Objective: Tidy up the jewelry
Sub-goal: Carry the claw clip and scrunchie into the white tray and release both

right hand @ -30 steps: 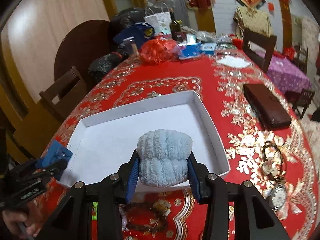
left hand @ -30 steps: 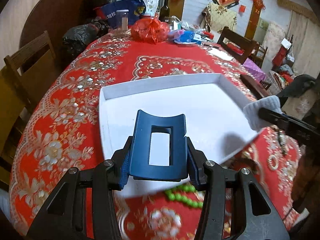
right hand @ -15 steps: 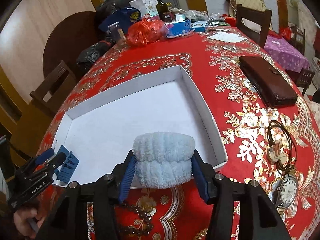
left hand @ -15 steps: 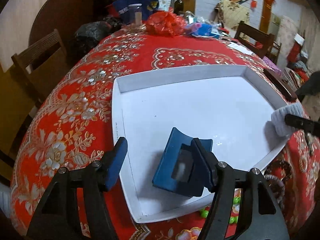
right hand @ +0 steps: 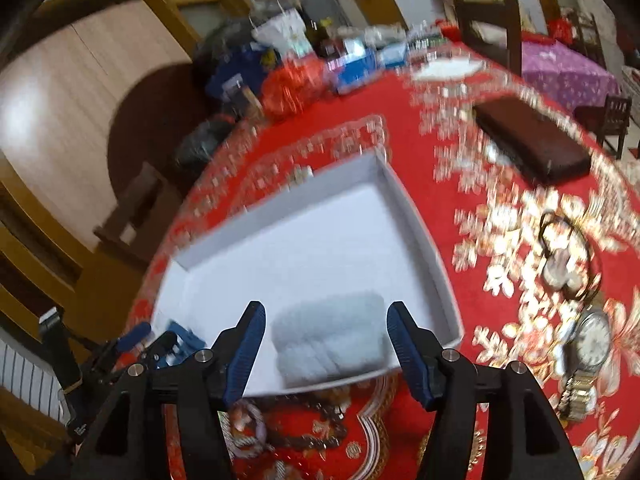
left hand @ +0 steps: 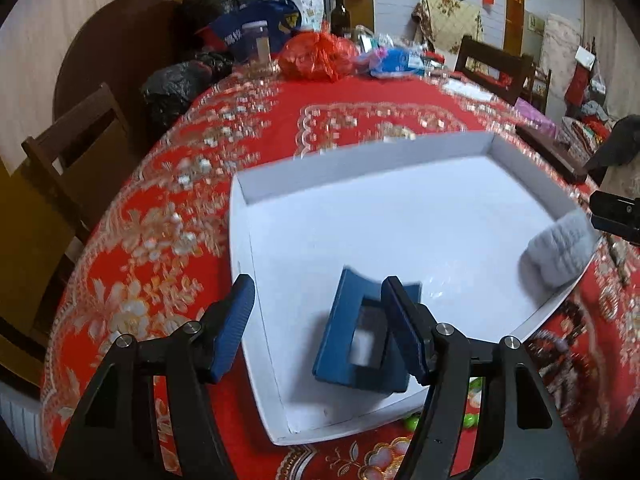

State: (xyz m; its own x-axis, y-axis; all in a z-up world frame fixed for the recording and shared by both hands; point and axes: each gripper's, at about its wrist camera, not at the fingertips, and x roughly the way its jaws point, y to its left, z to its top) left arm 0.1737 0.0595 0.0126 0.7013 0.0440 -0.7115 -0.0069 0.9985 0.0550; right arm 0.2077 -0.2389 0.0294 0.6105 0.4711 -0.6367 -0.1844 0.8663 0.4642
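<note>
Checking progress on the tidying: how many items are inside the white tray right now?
2. A blue hair clip lies near the white tray's front-left corner; a fluffy light-blue scrunchie lies at its front-right. None seem hidden.

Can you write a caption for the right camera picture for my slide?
Open right gripper above a fluffy pale-blue scrunchie lying in the white cardboard tray.

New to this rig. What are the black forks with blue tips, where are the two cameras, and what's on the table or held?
The forks are hand-held two-finger grippers, one per hand, each with a fisheye camera looking along its fingers. In the left wrist view, the left gripper is open beside a blue hair clip lying in the white tray. In the right wrist view, the right gripper is open around a pale blue fluffy scrunchie resting in the tray. On the red tablecloth: a wristwatch and a brown wallet. Nothing is held.
</note>
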